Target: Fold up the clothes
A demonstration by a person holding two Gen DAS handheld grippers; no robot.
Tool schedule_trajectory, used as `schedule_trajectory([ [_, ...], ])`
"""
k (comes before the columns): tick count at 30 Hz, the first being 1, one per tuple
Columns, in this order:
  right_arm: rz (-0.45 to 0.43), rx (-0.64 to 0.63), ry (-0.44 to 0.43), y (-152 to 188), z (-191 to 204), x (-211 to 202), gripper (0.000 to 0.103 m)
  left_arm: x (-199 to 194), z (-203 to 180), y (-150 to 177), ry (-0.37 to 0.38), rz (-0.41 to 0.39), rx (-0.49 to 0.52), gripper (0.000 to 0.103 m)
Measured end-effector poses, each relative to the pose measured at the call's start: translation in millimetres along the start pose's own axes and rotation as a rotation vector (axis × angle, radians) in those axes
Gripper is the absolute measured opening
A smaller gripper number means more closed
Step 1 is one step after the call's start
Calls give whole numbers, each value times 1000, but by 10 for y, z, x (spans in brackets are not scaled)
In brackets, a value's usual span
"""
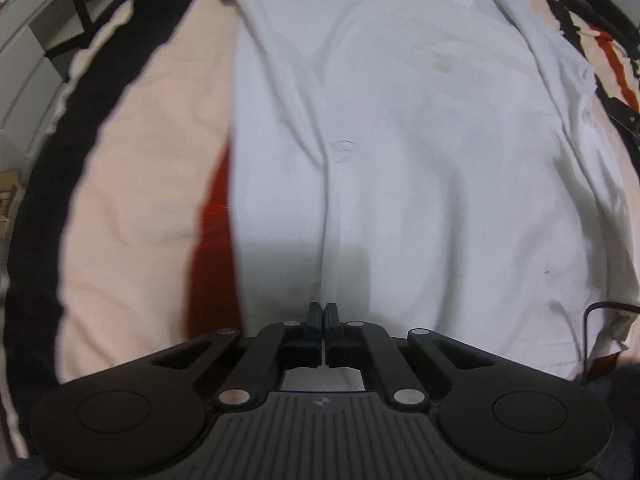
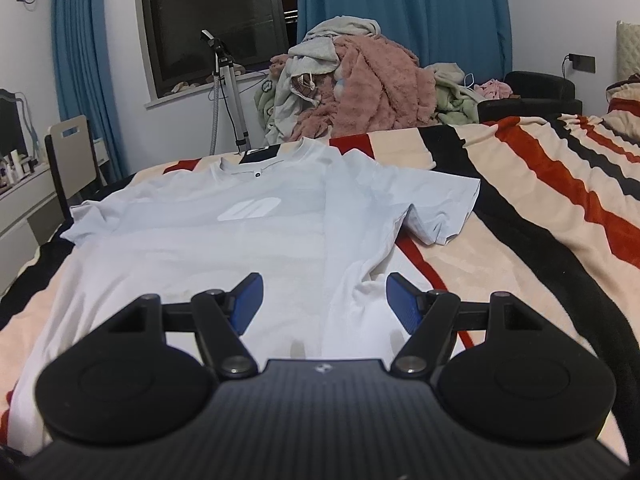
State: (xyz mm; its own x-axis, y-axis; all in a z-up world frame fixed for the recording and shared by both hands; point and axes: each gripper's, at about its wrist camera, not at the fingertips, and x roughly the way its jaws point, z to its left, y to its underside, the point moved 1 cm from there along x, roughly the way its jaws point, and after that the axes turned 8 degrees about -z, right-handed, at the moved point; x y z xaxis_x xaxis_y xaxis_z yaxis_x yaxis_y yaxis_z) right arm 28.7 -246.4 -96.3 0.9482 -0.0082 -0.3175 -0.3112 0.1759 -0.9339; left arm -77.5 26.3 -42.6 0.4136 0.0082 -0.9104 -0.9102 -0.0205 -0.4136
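T-shirt (image 1: 400,140) lies ahead (possibly touching) left gripper (image 1: 323,312).

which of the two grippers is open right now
The right gripper: its blue pads stand wide apart above the white t-shirt. The left gripper has its black fingers pressed together.

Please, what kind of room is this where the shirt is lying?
Most likely a bedroom in a home. The white T-shirt lies flat on a bed with a striped blanket, a heap of clothes sits behind it, and blue curtains frame a dark window.
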Motion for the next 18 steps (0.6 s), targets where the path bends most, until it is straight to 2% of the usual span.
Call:
schedule_trajectory([
  [3, 3, 11, -1, -10, -14, -3, 70, -231, 127, -7, -69, 5, 4, 1],
  [5, -6, 5, 2, -22, -9, -12, 70, -325, 267, -10, -187, 9, 9, 1],
  [7, -15, -1, 5, -34, -5, -22, 70, -328, 365, 28, -256, 49, -12, 0],
  [9, -13, 10, -2, -49, -12, -28, 70, -361, 383, 7, -261, 48, -58, 3],
  [10, -13, 13, -4, -55, -14, -33, 70, -396, 300, -18, -249, 18, -49, 7],
  [11, -13, 16, -7, -61, -16, -39, 70, -432, 217, -43, -238, -13, -39, 19],
  [12, -15, 16, -10, -67, -15, -55, 70, -468, 135, -68, -226, -44, -29, 37],
  [14, -19, 16, -18, -80, -16, -88, 70, -540, -31, -118, -202, -105, -9, 54],
  [15, -22, 19, -22, -88, -21, -108, 70, -576, -114, -143, -189, -135, 0, 59],
  [16, -27, 22, -24, -99, -26, -122, 70, -614, -188, -172, -163, -174, -5, 64],
  [17, -32, 24, -25, -112, -29, -136, 70, -653, -287, -226, -131, -209, -11, 74],
  [18, -38, 22, -23, -120, -32, -149, 70, -675, -381, -274, -101, -244, -19, 80],
])
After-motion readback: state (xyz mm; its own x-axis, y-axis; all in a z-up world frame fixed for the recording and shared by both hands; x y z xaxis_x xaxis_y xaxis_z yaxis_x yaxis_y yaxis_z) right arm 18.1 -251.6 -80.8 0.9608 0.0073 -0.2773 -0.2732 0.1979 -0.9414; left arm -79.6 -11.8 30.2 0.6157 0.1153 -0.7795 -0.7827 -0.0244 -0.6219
